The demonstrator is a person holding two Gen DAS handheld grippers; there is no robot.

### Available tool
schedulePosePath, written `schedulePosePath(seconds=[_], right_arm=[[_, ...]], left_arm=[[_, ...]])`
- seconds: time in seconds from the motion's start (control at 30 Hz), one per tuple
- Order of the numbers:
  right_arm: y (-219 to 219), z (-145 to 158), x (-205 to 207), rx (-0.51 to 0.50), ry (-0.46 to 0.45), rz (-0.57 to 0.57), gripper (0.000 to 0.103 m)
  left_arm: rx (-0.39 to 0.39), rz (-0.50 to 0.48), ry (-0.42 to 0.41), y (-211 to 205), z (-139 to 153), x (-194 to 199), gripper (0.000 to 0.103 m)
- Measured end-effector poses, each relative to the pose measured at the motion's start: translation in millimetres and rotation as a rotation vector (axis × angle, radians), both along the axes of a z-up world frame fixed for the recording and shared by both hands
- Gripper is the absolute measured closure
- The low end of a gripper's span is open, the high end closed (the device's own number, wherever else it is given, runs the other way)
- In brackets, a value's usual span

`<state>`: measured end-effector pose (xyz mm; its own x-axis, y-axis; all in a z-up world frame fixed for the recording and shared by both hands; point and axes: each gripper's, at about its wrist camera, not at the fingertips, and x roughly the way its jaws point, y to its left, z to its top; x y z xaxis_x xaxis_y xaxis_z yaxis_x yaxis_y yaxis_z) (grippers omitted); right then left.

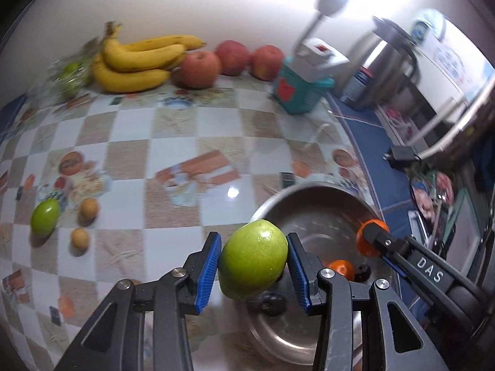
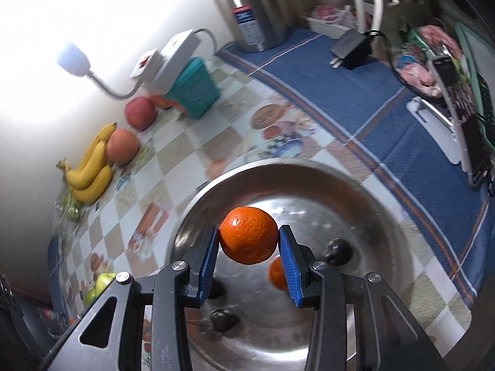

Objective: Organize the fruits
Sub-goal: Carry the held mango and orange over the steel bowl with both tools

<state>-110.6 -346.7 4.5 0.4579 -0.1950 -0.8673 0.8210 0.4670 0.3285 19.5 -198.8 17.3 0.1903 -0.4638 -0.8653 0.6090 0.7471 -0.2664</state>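
While the left gripper (image 1: 253,266) holds a green fruit (image 1: 253,259) between its blue pads (image 1: 208,270), the fruit hangs just over the near-left rim of the steel bowl (image 1: 312,191), partly above the table and partly above the bowl. Both pads press the sides of the fruit. The right gripper (image 2: 249,249) is closed on an orange (image 2: 248,235), which is lifted above the inside of the bowl (image 2: 309,182), not touching the metal. From the left wrist view this same gripper (image 1: 369,236) comes in from the right side, over the far rim. Inside the bowl lie a second orange (image 2: 277,273) and some small dark fruits (image 2: 338,251), so the bottom is only partly free. On the checkered tablecloth (image 1: 185,130) a wide open area stays between the bowl and the wall. Along the wall lie bananas (image 1: 139,60) and three apples (image 1: 201,69), close together, and a teal box (image 1: 298,92) stands beside them. At the left side another green fruit (image 1: 45,218) and two small brown fruits (image 1: 89,208) lie near each other, well apart from the bowl. On the right, the blue border of the cloth (image 2: 355,86) runs close beside the bowl's edge, and a kettle (image 2: 260,6) stands at its far end.
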Motion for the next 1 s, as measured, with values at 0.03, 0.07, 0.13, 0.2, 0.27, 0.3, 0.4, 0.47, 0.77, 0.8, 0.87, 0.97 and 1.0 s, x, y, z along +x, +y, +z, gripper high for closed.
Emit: schedulePosePath(seconds=[0.03, 0.07, 0.13, 0.2, 0.27, 0.3, 0.4, 0.47, 0.77, 0.8, 0.87, 0.97, 1.0], right_arm=[[-3, 0, -2, -0.001, 0.001, -0.008, 0.062], [-6, -1, -5, -0.004, 0.001, -0.017, 0.062], [-11, -2, -9, -0.012, 0.000, -0.029, 0.062], [-16, -4, -12, -0.015, -0.009, -0.037, 0.062], [-19, -9, -11, -0.017, -0.007, -0.036, 0.062], [-21, -12, -11, -0.016, -0.002, -0.036, 0.062], [-25, -22, -10, -0.005, 0.010, -0.039, 0.062], [-28, -26, -10, 0.000, 0.012, -0.041, 0.062], [-29, -42, -2, 0.009, 0.021, -0.028, 0.062], [-29, -44, -2, 0.011, 0.025, -0.029, 0.062], [-29, -46, -1, 0.012, 0.029, -0.032, 0.062], [-30, -49, -1, 0.019, 0.034, -0.036, 0.062], [-30, -50, -1, 0.021, 0.036, -0.038, 0.062]], left_arm=[[-0.003, -0.013, 0.002, -5, -2, -2, 0.057], [-0.007, -0.023, 0.003, -9, -4, -5, 0.057], [-0.018, -0.042, -0.010, -16, -6, -8, 0.057], [-0.028, -0.057, -0.038, -25, -8, -11, 0.057], [-0.038, -0.072, -0.048, -30, -12, -13, 0.057], [-0.042, -0.076, -0.048, -32, -13, -13, 0.057], [-0.052, -0.086, -0.056, -36, -19, -13, 0.057], [-0.055, -0.094, -0.061, -39, -22, -14, 0.057], [-0.041, -0.123, -0.083, -51, -32, -16, 0.057], [-0.041, -0.123, -0.083, -51, -33, -16, 0.057], [-0.041, -0.124, -0.077, -52, -36, -15, 0.057], [-0.035, -0.125, -0.072, -54, -40, -14, 0.057], [-0.034, -0.126, -0.071, -54, -40, -14, 0.057]])
